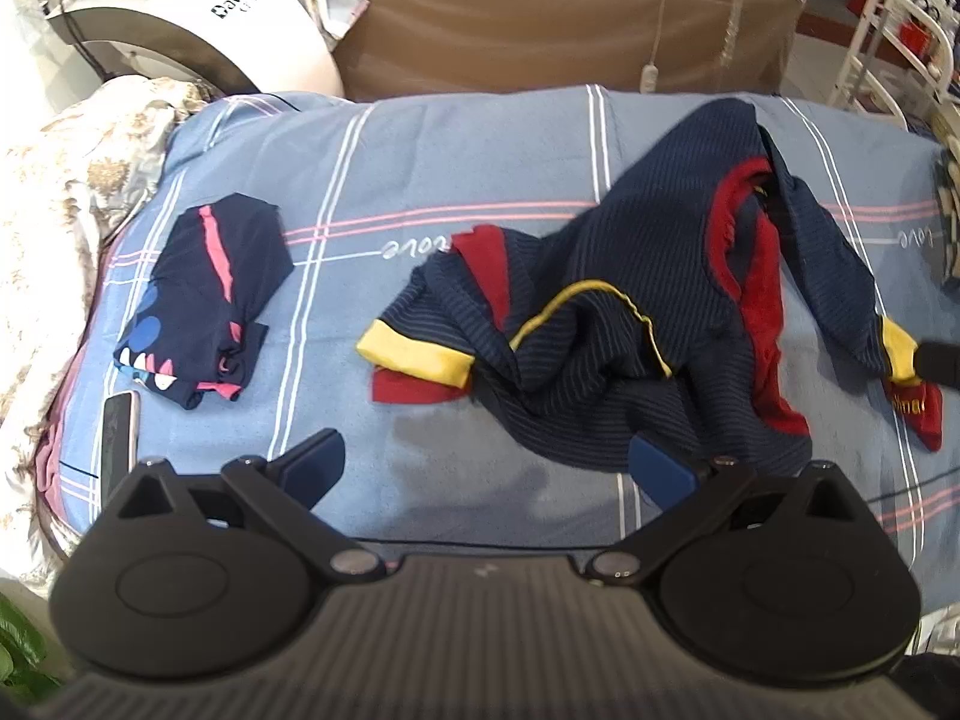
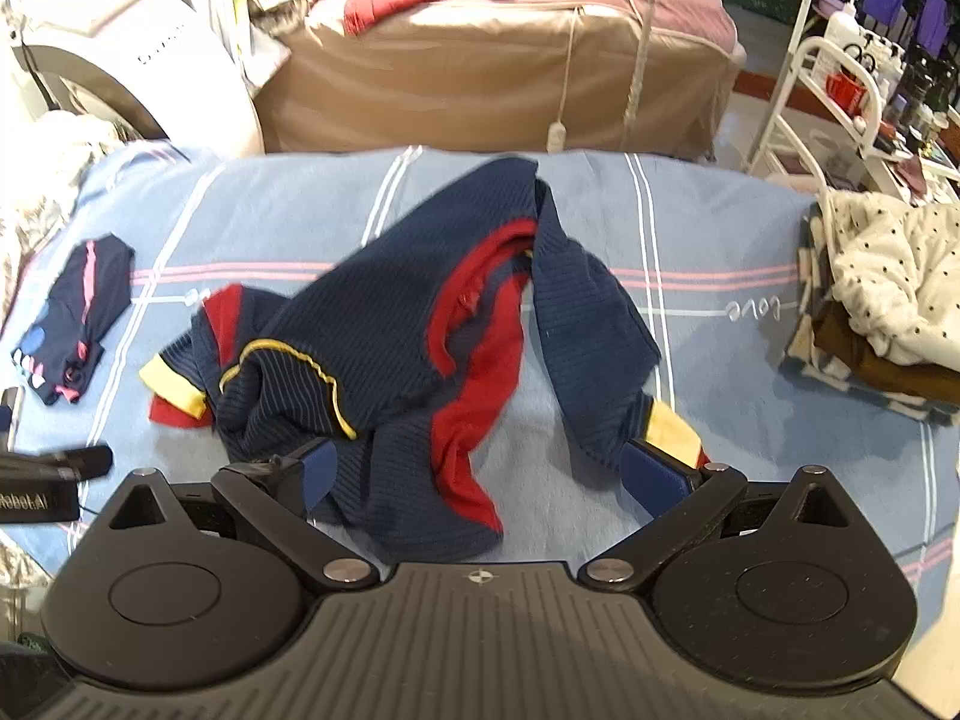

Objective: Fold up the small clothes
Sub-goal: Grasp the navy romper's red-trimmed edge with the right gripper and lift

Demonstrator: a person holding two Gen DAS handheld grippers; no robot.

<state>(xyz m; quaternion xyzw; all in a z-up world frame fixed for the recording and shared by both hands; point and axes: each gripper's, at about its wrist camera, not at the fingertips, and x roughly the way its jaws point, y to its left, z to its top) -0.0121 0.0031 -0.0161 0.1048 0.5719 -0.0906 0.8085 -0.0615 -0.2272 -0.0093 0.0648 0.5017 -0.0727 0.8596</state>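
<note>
Over the bed's near edge: left claw (image 1: 489, 468) and right claw (image 2: 480, 468) spread wide, holding nothing. Beyond, crumpled navy-and-red garment (image 2: 384, 324) mid-bed (image 1: 456, 168); folded piece (image 1: 210, 294) toward left edge. Apparently unfolded yet; next, probably spreading flat, cuffs first.

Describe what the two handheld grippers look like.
Both match: the left gripper and right gripper have matte black ribbed bodies, two round black housings, black link arms on silver pivots, and blue finger pads. The right body carries a small crosshair mark. No hands or sleeves show.
</note>
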